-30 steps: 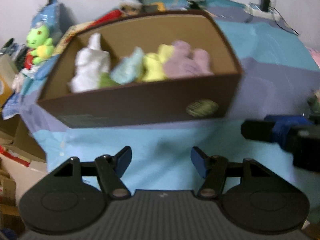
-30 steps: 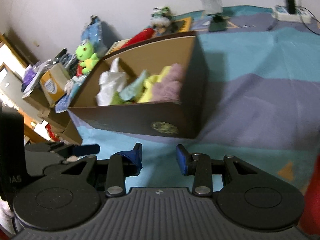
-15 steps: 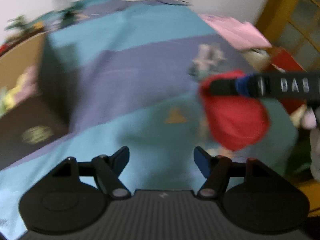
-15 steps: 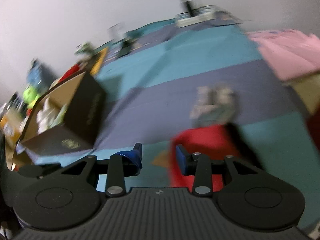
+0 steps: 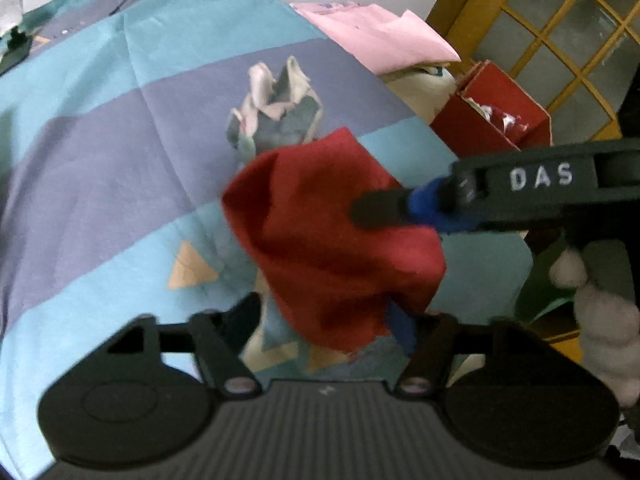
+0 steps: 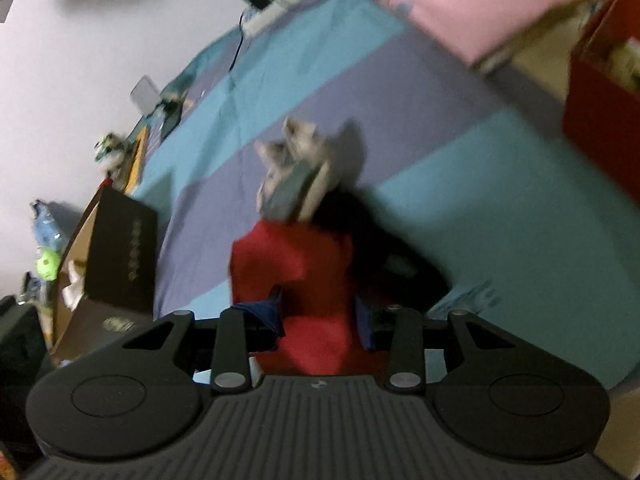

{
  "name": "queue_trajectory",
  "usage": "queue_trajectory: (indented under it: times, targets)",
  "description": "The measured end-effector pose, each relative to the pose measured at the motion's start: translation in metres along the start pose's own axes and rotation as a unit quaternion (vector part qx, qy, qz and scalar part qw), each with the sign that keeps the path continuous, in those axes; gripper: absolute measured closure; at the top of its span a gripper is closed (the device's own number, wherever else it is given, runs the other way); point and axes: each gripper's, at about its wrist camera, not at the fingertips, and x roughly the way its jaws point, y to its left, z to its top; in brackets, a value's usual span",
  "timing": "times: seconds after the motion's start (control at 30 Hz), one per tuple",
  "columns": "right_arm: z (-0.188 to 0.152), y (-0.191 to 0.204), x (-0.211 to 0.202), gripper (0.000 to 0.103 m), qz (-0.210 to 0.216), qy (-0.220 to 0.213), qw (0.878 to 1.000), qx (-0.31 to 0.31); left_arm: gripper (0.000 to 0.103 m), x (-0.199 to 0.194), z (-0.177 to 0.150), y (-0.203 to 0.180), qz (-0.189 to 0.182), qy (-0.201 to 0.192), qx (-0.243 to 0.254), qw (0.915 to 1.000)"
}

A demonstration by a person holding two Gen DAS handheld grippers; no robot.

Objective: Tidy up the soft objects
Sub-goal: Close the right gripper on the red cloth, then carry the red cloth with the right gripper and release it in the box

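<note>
The red cloth [image 5: 332,236] hangs above the striped bed [image 5: 100,152] — the right gripper [image 6: 320,320] has its jaws closed on the cloth's upper part. The left gripper [image 5: 320,320] sits just below, its jaws closing around the lower hem, not yet pinching. A crumpled grey cloth [image 5: 276,112] lies beyond.

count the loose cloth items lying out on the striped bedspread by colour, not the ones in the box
red cloth: 1
grey-green and pale pink patterned cloth: 1
total: 2
</note>
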Motion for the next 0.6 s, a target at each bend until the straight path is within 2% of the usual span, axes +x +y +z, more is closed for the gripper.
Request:
queue_trajectory:
  times: [0.07,0.23,0.4,0.6]
  targets:
    - [-0.005,0.007,0.006,0.081,0.016,0.021,1.0,-0.001,0.061,0.001,-0.001,0.002,-0.007,0.003,0.0,1.0]
    - [-0.014,0.038,0.022,0.082,0.044,0.063,0.997,-0.032,0.077,-0.015,-0.008,0.014,-0.007,-0.011,-0.002,0.9999]
    - [-0.014,0.071,0.034,0.082,0.073,0.086,0.991,-0.069,0.079,-0.049,-0.024,0.034,0.008,-0.038,-0.008,0.9992]
    - [-0.013,0.129,0.035,0.081,0.131,0.09,0.98,-0.118,0.079,-0.115,-0.041,0.07,0.04,-0.102,-0.031,0.9935]
